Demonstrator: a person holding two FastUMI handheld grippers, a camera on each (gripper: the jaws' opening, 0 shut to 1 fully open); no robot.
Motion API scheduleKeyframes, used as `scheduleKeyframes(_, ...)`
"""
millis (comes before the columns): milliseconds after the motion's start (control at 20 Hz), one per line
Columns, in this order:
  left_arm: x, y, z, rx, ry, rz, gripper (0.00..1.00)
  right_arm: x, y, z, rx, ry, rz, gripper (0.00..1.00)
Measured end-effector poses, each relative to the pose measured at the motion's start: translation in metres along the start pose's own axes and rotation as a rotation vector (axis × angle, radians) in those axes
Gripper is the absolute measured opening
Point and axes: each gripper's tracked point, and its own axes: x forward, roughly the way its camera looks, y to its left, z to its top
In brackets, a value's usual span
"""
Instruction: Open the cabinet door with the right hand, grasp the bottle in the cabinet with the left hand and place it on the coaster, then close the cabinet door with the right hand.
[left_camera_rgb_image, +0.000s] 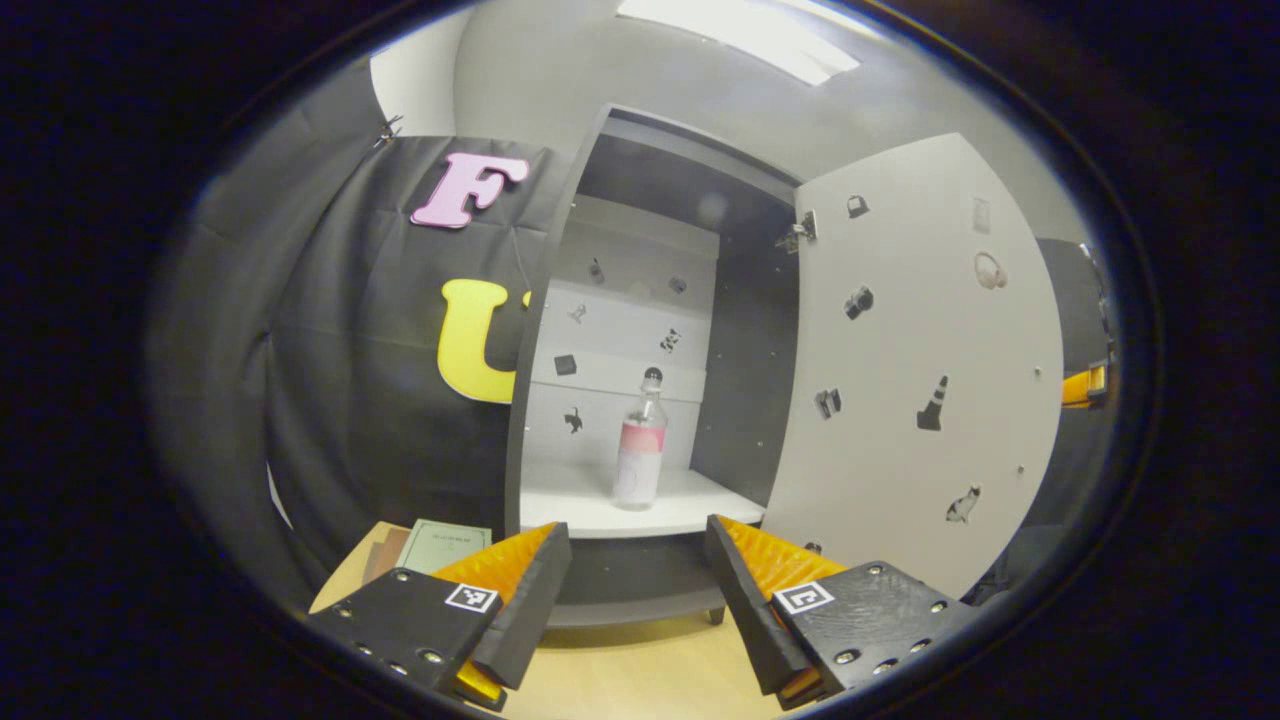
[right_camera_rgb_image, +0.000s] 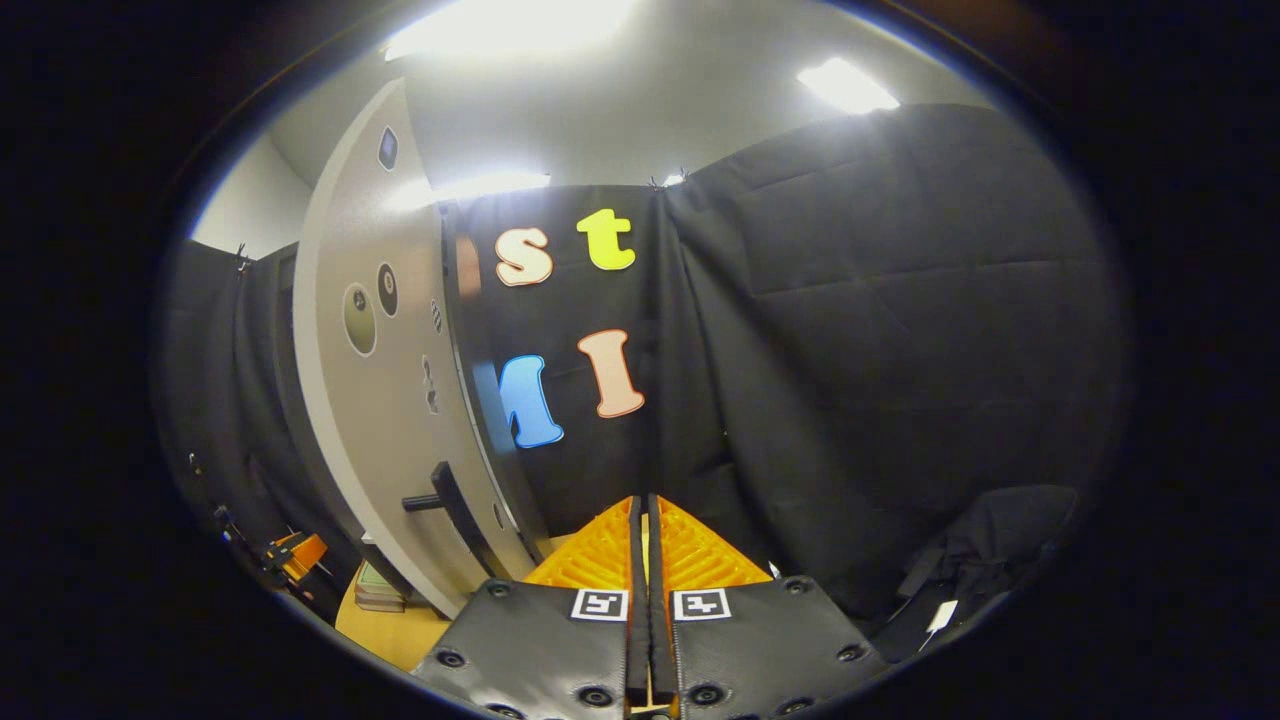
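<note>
A clear bottle (left_camera_rgb_image: 640, 440) with a pink label and dark cap stands upright on the white shelf (left_camera_rgb_image: 690, 500) inside the open cabinet (left_camera_rgb_image: 740, 370). The grey cabinet door (left_camera_rgb_image: 920, 380) is swung wide to the right. My left gripper (left_camera_rgb_image: 638, 540) is open, its fingers spread in front of the shelf and short of the bottle. In the right gripper view the door (right_camera_rgb_image: 385, 420) stands edge-on at the left, with its dark handle (right_camera_rgb_image: 450, 510) facing me. My right gripper (right_camera_rgb_image: 640, 515) is shut with nothing between its fingers, just right of the door and apart from the handle.
The cabinet stands on a light wooden table (left_camera_rgb_image: 640, 680). A green booklet (left_camera_rgb_image: 445, 545) lies on brown ones at the left of the cabinet's foot. A stack of books (right_camera_rgb_image: 375, 590) shows under the door. Black cloth walls surround the booth.
</note>
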Motion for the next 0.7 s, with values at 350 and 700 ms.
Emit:
scheduleKeyframes(350,0.092,-0.002,0.066,-0.004,-0.059,-0.013,0.82,0.064,-0.007,-0.004,0.003,0.026,0.036,0.11)
scheduleKeyframes(700,0.183,-0.021,0.085,0.030,-0.079,-0.058,0.82,0.119,-0.029,-0.013,-0.052,0.078,0.020,0.27)
